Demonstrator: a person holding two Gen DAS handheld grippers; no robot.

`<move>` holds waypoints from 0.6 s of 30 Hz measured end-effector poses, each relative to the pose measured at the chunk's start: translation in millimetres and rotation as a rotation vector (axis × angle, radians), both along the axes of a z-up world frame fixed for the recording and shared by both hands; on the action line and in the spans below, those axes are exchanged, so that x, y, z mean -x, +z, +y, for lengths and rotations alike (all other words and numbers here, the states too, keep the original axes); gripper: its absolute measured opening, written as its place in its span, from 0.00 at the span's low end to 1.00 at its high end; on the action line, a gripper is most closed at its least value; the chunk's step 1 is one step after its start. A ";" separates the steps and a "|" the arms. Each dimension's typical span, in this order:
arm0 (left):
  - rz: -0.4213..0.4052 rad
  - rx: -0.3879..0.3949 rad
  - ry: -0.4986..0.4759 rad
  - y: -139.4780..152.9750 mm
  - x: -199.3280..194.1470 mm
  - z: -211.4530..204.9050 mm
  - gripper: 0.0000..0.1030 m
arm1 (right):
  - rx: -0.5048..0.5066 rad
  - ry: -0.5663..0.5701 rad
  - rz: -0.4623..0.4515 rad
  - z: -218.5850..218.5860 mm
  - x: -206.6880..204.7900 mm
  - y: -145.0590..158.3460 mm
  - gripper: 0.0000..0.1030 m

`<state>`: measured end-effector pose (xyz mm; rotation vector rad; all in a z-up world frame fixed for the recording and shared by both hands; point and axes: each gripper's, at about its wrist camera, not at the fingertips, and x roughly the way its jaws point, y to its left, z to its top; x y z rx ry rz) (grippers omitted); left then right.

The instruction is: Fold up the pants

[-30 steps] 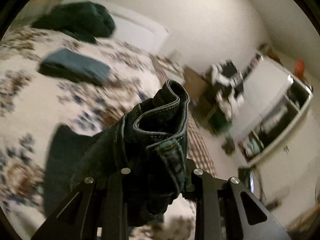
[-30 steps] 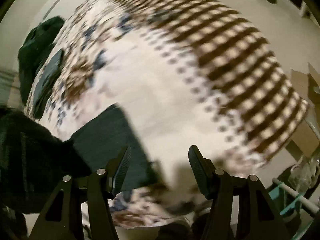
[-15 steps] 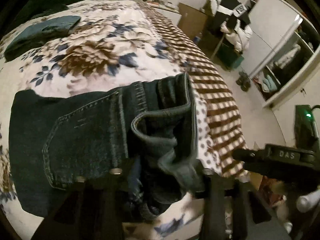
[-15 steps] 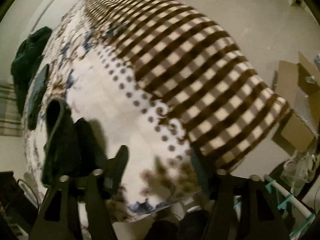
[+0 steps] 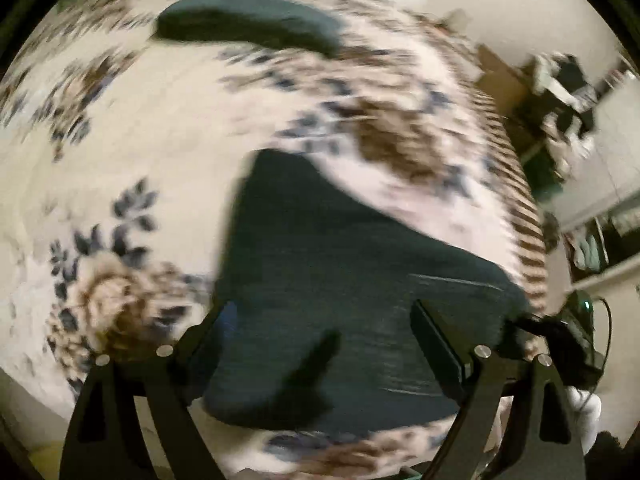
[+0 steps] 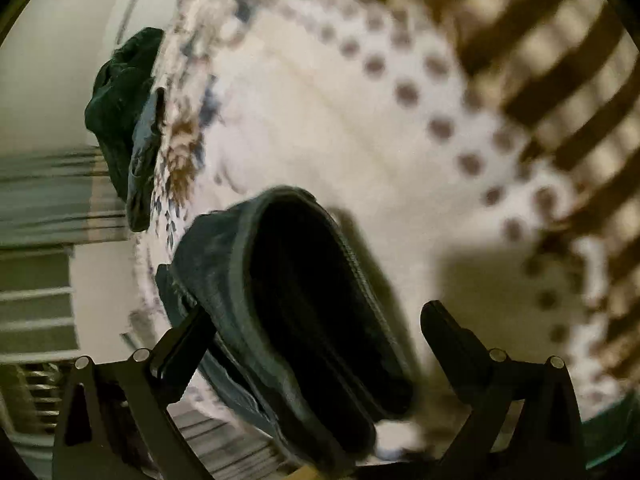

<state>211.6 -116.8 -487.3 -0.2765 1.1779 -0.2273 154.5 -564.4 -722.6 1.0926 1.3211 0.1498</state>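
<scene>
Dark blue jeans (image 5: 340, 280) lie flat on the floral bedspread (image 5: 140, 140) near its front edge. My left gripper (image 5: 320, 320) is open and empty just above them, fingers spread over the denim. In the right wrist view the jeans' open waistband (image 6: 288, 292) bulges up between the fingers of my right gripper (image 6: 316, 320), which is open; the left finger (image 6: 188, 336) is against the denim, the right finger (image 6: 448, 328) is apart from it. Both views are motion-blurred.
A folded blue garment (image 5: 248, 24) and a dark green pile (image 6: 120, 92) lie at the bed's far side. The bed's checked border (image 6: 560, 80) runs along its right edge. Shelves and clutter (image 5: 572, 92) stand right of the bed.
My left gripper has let go of the jeans' waistband and opened; the jeans now lie flat on the bed. My right gripper has swung left over the waistband.
</scene>
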 end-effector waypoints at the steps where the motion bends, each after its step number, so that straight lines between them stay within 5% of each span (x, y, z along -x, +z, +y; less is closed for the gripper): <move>1: 0.021 0.006 0.015 -8.2 -4.8 8.7 0.86 | -0.049 -0.011 -0.002 1.9 -2.8 -6.1 0.93; 2: 0.043 0.016 0.026 -16.5 -9.4 15.8 0.86 | -0.062 -0.022 -0.029 3.9 -4.6 -5.9 0.69; 3: 0.065 0.047 0.027 -24.5 -13.9 20.7 0.86 | -0.050 -0.018 -0.045 6.6 -6.3 -2.1 0.35; 5: 0.104 0.066 0.032 -37.0 -18.7 25.3 0.86 | 0.052 0.031 -0.060 16.9 -12.8 18.7 0.20; 8: 0.136 0.059 0.010 -52.4 -21.4 20.2 0.86 | 0.193 0.063 -0.079 18.9 -18.6 46.4 0.11; 14: 0.149 0.085 -0.006 -63.1 -23.1 14.6 0.86 | 0.203 0.047 0.028 11.8 -30.4 14.9 0.17; 18: 0.146 0.097 0.012 -49.3 -19.0 19.5 0.86 | 0.154 -0.015 0.029 -1.4 -20.2 20.9 0.80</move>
